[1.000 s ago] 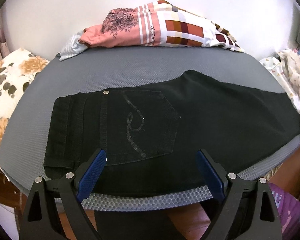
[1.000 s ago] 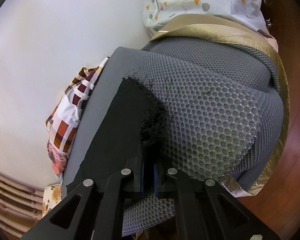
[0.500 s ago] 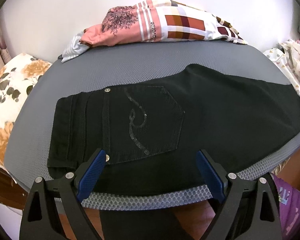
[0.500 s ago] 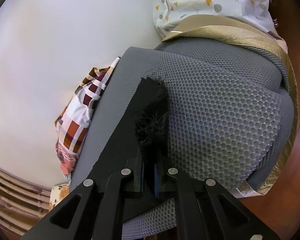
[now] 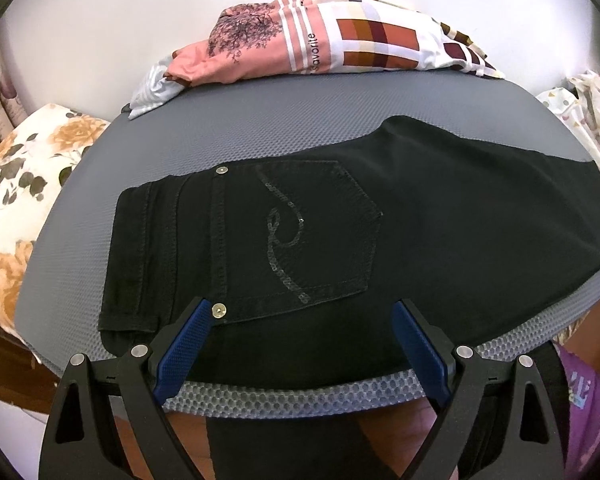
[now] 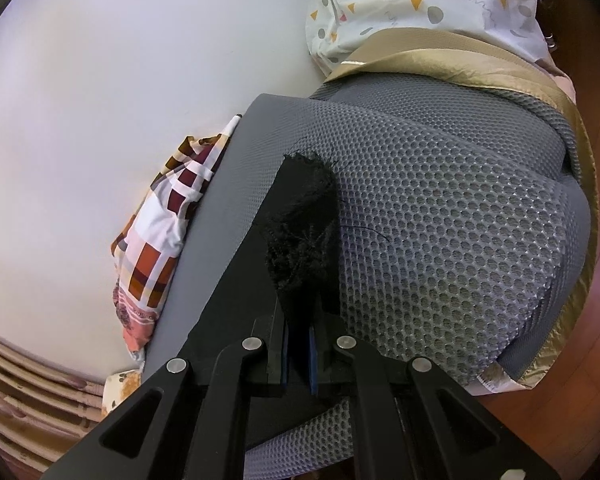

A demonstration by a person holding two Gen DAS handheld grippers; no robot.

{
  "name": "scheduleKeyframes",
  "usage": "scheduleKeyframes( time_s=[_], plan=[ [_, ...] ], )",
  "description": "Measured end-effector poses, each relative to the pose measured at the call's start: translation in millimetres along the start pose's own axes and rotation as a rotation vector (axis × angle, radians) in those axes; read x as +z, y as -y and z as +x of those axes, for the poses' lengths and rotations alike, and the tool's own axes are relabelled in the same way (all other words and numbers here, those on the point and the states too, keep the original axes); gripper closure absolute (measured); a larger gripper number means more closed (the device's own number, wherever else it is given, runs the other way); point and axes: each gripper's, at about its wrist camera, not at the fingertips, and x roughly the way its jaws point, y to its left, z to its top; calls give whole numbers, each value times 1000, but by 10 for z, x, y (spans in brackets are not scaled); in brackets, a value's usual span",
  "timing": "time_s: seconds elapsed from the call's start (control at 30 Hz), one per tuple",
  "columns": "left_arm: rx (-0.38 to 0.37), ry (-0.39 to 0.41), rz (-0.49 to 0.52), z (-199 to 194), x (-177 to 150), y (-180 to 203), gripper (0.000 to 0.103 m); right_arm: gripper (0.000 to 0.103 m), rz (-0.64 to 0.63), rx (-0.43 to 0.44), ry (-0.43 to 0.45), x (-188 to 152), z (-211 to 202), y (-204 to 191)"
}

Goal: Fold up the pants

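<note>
Black pants (image 5: 419,232) flat on grey mesh mat (image 5: 236,136), back pocket (image 5: 315,232) up, waistband to the left. Frayed hem (image 6: 303,236) pinched in right gripper (image 6: 298,344), jaws closed on it. Left gripper (image 5: 300,340) wide open over near edge of pants, nothing held. Folded patterned clothes (image 5: 323,48) at mat's far edge, by wall.

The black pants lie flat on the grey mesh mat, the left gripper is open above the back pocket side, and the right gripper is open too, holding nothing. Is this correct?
Not fully. The right gripper is shut on the frayed hem of the black pants, as the right wrist view shows. The rest holds: pants on the grey mesh mat, left gripper open near the back pocket.
</note>
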Motion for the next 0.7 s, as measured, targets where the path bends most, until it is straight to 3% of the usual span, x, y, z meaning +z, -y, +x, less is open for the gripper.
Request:
scheduleKeyframes(
  time_s=[0.7],
  plan=[
    [42, -22, 9, 51, -9, -27, 12, 96, -6, 26, -4, -73, 37, -130]
  ],
)
